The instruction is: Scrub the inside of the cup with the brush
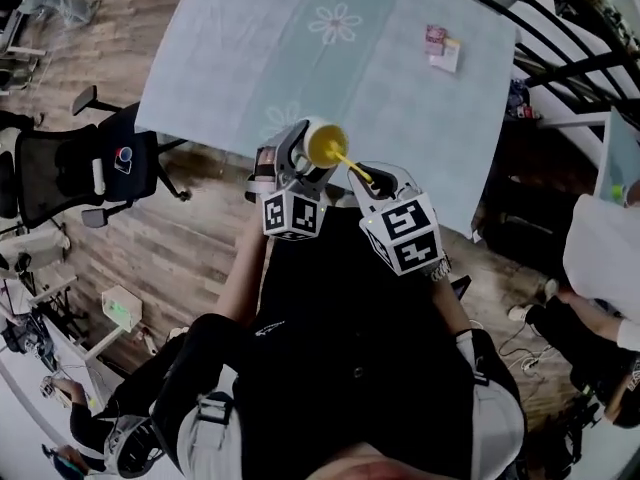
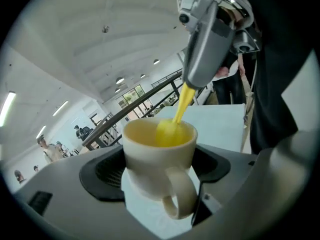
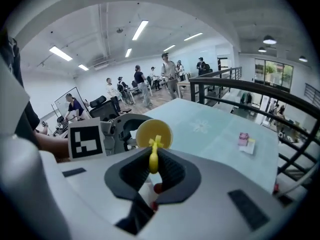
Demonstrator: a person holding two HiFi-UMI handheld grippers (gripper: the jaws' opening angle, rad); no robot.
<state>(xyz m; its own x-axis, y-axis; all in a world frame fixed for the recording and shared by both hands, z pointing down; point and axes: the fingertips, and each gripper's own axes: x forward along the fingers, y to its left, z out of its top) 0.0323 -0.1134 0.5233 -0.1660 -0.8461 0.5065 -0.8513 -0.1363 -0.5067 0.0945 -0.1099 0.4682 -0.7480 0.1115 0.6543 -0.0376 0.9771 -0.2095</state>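
A white cup (image 2: 157,164) with a yellow inside is held off the table, my left gripper (image 1: 300,163) shut on its body, handle toward the camera. In the head view the cup (image 1: 322,144) tips its mouth toward my right gripper (image 1: 372,180). That gripper is shut on the yellow handle of the brush (image 3: 153,156). The brush (image 2: 172,126) reaches down into the cup, its head inside against the wall. In the right gripper view the cup's mouth (image 3: 154,134) faces the camera just past the jaws.
A pale blue table (image 1: 330,68) with flower prints lies ahead, a small pink and white packet (image 1: 441,48) near its far right. A black office chair (image 1: 90,168) stands at the left. A black railing (image 1: 570,58) runs along the right. Several people stand in the background.
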